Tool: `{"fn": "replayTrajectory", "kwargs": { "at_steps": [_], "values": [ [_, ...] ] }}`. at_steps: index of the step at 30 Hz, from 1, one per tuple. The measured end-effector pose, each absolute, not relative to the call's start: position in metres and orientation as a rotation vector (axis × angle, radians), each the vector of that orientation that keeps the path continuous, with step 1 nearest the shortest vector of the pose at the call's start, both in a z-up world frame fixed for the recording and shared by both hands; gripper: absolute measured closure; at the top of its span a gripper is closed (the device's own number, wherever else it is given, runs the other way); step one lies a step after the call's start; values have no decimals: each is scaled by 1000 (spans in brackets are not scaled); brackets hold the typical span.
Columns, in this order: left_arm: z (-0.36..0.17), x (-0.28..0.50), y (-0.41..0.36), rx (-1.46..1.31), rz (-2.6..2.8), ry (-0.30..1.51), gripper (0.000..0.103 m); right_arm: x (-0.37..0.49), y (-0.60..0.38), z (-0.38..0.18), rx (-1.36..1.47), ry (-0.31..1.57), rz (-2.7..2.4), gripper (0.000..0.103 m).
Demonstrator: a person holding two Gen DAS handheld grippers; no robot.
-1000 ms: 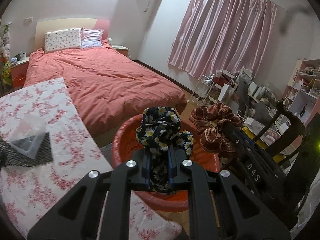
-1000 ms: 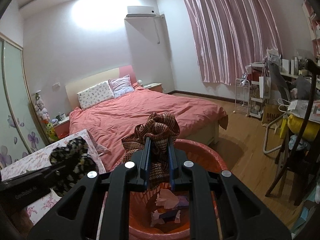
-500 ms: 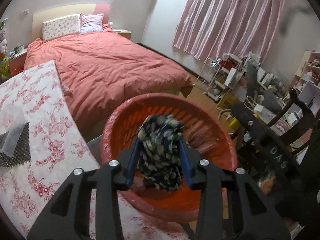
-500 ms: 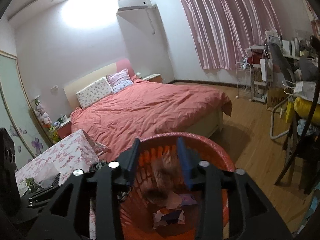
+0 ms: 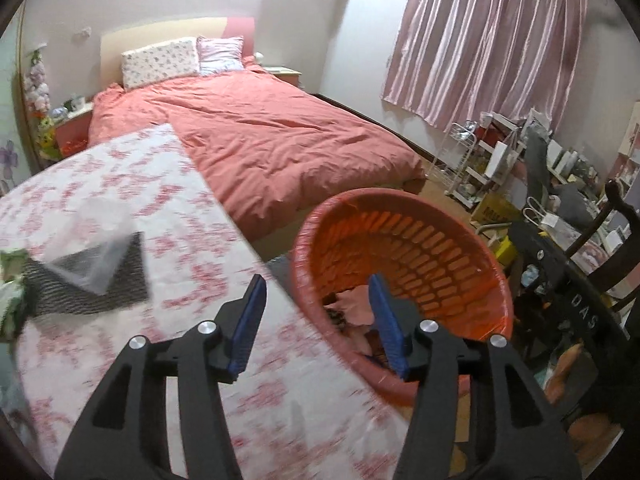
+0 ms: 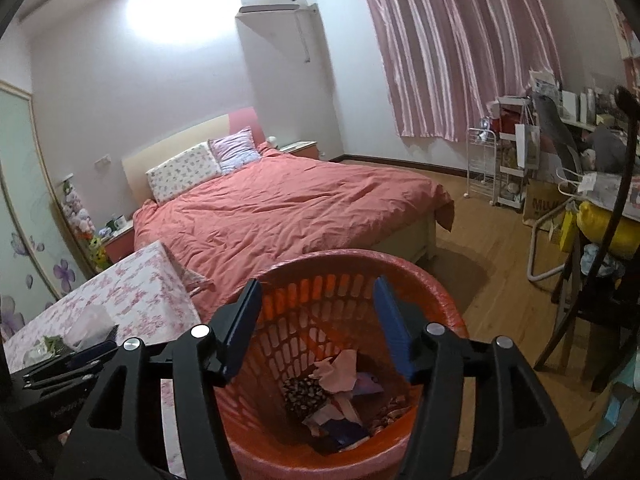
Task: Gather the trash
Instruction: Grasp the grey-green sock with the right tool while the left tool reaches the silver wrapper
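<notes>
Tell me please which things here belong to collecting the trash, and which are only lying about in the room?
Part of the job:
- orange basket
- crumpled paper and dark flowered cloth inside it
- right gripper and left gripper, jaws opening, nothing between them

Only lying about:
- bed
- pink curtain
- flowered tablecloth
- white trolley

Flowered tablecloth (image 5: 120,184) motion-blurred, basket (image 6: 448,308) base cut off, trash (image 5: 356,304) mostly hidden behind rim

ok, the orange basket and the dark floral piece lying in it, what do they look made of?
Orange basket: looks like moulded plastic, slightly glossy, with thin walls pierced by rows of regular slots. Dark floral piece: probably soft woven fabric, matte, lying crumpled among paper scraps; the weave is too small to tell.
</notes>
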State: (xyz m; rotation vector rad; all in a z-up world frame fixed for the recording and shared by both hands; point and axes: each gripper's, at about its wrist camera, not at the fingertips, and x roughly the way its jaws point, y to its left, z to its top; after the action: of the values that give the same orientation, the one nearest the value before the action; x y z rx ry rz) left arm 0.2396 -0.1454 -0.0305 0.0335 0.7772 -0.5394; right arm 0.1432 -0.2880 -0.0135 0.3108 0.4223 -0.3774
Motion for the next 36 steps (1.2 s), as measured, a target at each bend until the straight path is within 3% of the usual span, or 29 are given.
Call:
{"fn": "replayTrajectory", "kwargs": {
  "at_steps": [11,27,36],
  "values": [
    [-14,217,-36,-38,-362,743,48,152,-229,-2,228,464,-231,45],
    [-12,184,173,-195,85,708,40,181,-49,-10,110,600,249,45],
    [-9,163,234,-253,170,678,37,203,38,-40,34,737,369,46]
  ]
}}
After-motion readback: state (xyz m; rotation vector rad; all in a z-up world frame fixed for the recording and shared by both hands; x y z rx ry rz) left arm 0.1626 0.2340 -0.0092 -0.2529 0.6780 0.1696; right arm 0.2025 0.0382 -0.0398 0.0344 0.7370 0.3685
